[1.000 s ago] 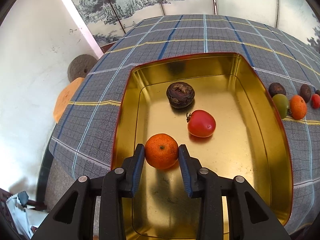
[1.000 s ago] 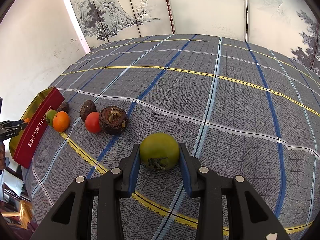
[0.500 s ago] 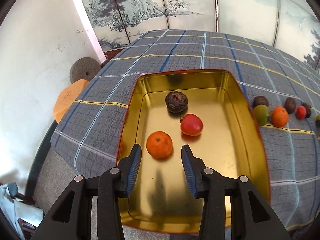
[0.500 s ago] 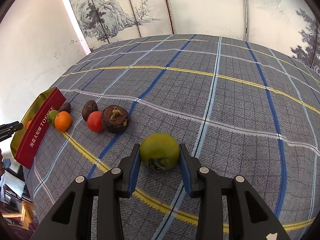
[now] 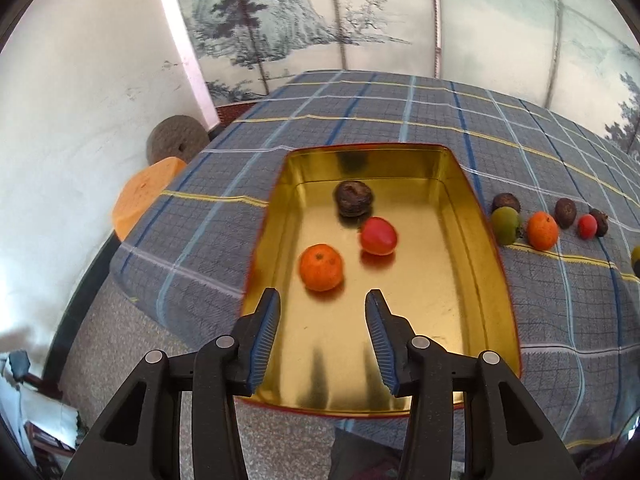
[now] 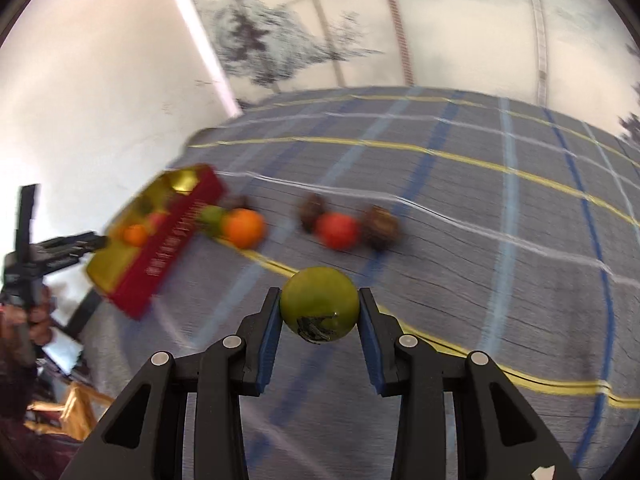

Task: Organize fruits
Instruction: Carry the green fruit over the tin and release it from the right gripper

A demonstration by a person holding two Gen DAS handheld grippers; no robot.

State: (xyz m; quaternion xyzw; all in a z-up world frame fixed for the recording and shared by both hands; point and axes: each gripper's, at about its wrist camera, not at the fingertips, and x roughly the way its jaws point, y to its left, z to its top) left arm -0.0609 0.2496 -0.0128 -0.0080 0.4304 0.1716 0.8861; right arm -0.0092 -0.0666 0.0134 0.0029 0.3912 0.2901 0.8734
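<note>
Right wrist view: right gripper (image 6: pixel 319 312) clamps the green fruit (image 6: pixel 319 304).
Carry: keep it level toward the far-left gold tin (image 6: pixel 132 248).
Left gripper (image 5: pixel 322 320): fingers apart, empty; keep clear.

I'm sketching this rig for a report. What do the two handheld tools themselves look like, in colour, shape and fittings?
Both match. The left tool and right tool are matte black plastic, each with two angular arms with triangular cut-outs and round silver rivets at the pivots. Their fingers carry blue ribbed pads on the inner faces. No cables or sleeves show; a small white scrap sits at the right tool's lower edge.
</note>
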